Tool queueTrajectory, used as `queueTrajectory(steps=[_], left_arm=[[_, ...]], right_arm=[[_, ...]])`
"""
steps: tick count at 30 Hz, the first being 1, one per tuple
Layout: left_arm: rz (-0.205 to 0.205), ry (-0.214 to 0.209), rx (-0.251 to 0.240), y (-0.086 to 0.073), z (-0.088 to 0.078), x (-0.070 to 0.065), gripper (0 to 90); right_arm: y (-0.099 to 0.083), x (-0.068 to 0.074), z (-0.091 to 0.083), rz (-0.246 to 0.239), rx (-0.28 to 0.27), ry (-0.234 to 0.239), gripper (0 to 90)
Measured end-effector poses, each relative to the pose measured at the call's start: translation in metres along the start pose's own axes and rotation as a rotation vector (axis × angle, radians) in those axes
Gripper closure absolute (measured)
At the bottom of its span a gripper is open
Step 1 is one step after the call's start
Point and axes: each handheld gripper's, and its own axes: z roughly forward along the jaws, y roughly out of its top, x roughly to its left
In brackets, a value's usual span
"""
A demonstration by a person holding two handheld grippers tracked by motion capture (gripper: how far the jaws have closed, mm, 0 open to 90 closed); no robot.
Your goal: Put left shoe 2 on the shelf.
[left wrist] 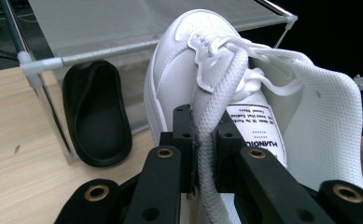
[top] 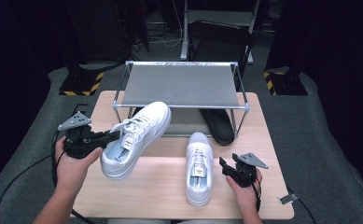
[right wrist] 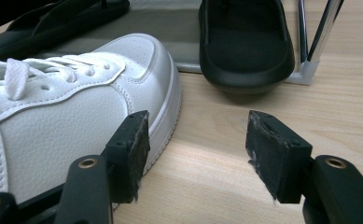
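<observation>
The left gripper (top: pixel 115 135) is clamped on the collar edge of a white sneaker (top: pixel 137 137), which hangs tilted above the wooden table (top: pixel 160 196), toe pointing up and away toward the shoe rack (top: pixel 181 86). In the left gripper view the two black jaws pinch the padded white rim of the same raised shoe (left wrist: pixel 188 79) between them, with the laces and the printed tongue label (left wrist: pixel 256 126) just beyond the pads. The sole seems clear of the tabletop in the high view, though the heel end is partly hidden behind the hand (top: pixel 74 161), so that is hard to confirm.

A second white sneaker (top: pixel 199 168) lies flat on the table, toe toward the rack, just to the left of the right gripper (top: pixel 223 167). In the right gripper view the jaws stand wide apart with nothing between them; the left jaw sits right beside the toe side of this resting sneaker (right wrist: pixel 76 112), and bare wood shows in the gap.

Under the rack's grey mesh shelf lies a black slipper (top: pixel 219 126), its rounded toe pointing toward the person; it appears again in the left gripper view (left wrist: pixel 95 116) and the right gripper view (right wrist: pixel 247 42). A second dark slipper (right wrist: pixel 53 21) lies farther back beside it.
</observation>
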Motion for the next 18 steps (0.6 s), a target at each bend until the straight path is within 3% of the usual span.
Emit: queueTrajectory(steps=[7,18], left_arm=[[-0.009,-0.019,-0.005,0.008,-0.001,0.001,82.8],[-0.017,-0.001,-0.014,0.022,0.004,0.009,82.7]], right_arm=[[0.000,0.000,0.000,-0.004,0.003,0.000,39.4],[-0.001,0.001,0.001,-0.002,0.006,-0.006,39.4]])
